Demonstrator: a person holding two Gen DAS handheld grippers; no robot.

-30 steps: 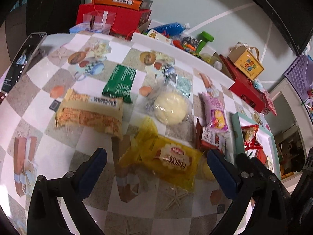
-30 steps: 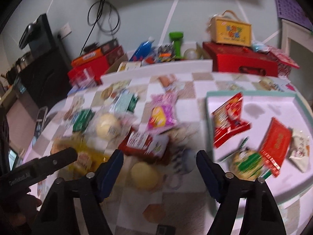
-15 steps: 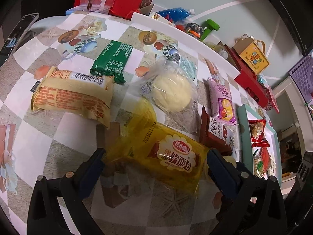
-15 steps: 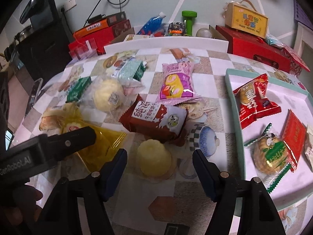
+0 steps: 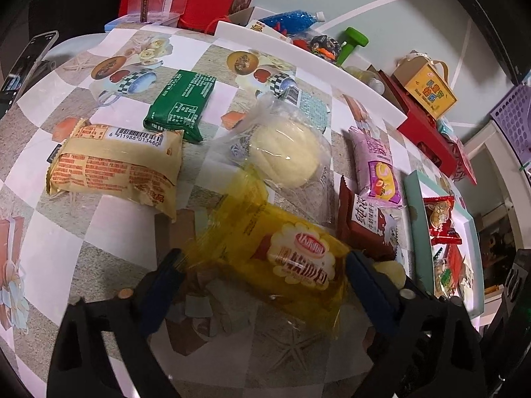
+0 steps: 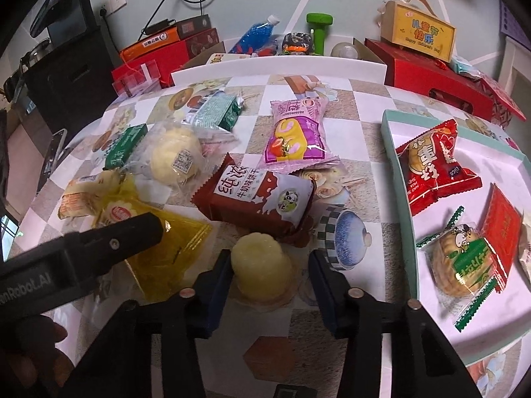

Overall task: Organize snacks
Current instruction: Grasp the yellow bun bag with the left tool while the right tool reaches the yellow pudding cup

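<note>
left tool (image 5: 262,265) closing around glossy yellow bread packet (image 5: 278,258); right tool (image 6: 268,267) closing around pale cake (image 6: 260,270).

**Background objects beyond the desk edge**

A yellow gift box (image 6: 417,34) with handles rests on a red box (image 6: 431,79). Left of these stand a green dumbbell (image 6: 318,30) and a bottle of blue beads (image 6: 255,34). An orange carton (image 6: 154,42) lies on another red box (image 6: 156,63). A phone (image 5: 28,58) sits at the left desk (image 6: 361,106) edge.
</note>
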